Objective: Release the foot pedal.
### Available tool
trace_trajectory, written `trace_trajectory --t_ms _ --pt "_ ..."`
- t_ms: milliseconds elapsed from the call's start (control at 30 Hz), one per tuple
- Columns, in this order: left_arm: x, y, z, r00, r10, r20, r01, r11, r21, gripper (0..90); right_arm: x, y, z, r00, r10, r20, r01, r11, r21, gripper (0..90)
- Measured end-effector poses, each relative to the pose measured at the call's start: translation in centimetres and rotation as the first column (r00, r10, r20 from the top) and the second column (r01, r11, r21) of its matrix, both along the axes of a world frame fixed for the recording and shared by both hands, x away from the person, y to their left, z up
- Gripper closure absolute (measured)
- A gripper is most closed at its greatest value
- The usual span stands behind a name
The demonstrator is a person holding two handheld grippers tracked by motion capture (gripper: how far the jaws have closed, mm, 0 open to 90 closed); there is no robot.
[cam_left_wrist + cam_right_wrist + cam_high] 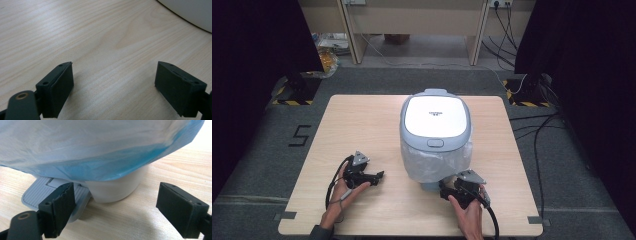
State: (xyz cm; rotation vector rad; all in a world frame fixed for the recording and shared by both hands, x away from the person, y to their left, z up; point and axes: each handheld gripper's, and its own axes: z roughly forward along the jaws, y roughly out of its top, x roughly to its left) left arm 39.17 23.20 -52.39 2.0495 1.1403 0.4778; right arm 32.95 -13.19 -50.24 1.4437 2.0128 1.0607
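- While both hands rest on the pale wood-grain table (362,125), the left gripper (377,178) lies at about 8 o'clock from the bin, well apart from it. Its jaws point toward 3 o'clock in the high view.
- Left gripper view: this claw (113,85) stands wide open with bare tabletop between the pads and nothing held. A curved white edge of the bin (190,12) sits off at 1 o'clock.
- Centre: the grey-and-white rounded plastic pedal bin (435,117) stands upright with its lid down. A translucent blue-white plastic liner bag (432,160) hangs out over its front wall.
- Right gripper (443,190): at the bin's 6 o'clock, close against the foot of it, and clearly the nearer claw.
- Right gripper view: this claw (115,205) is spread wide and grips nothing. The bag (87,150) overhangs at 12 o'clock, with the white round base (117,190) straight ahead under it.
- Key relation: the grey ribbed foot pedal (35,190) lies at 9 to 10 o'clock from the claw's midpoint, partly behind the jaw on that side. Its long axis runs outward from the base, flat and low over the table.
- Judgement: working the pedal needs the claw shifted toward 9 o'clock; as it stands, the gap faces the base, not the pedal.
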Motion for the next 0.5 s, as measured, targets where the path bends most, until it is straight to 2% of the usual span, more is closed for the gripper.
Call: trace_trajectory --t_ms 200,333,500 --pt "0.0 0.0 0.0 1.0000 0.000 0.000 0.000 1.0000 0.000 14.5 -0.3 -0.4 0.2 0.9996 0.028 0.008 -0.028 0.9996 0.000 15.6" --pt "0.0 0.0 0.0 1.0000 0.000 0.000 0.000 1.0000 0.000 14.5 -0.6 -0.9 0.3 0.9989 0.045 0.013 -0.044 0.9987 -0.026 15.6" --pt "0.0 0.0 0.0 1.0000 0.000 0.000 0.000 1.0000 0.000 14.5 -1.0 -2.1 0.2 0.9985 0.049 0.024 -0.048 0.9987 -0.017 15.6"
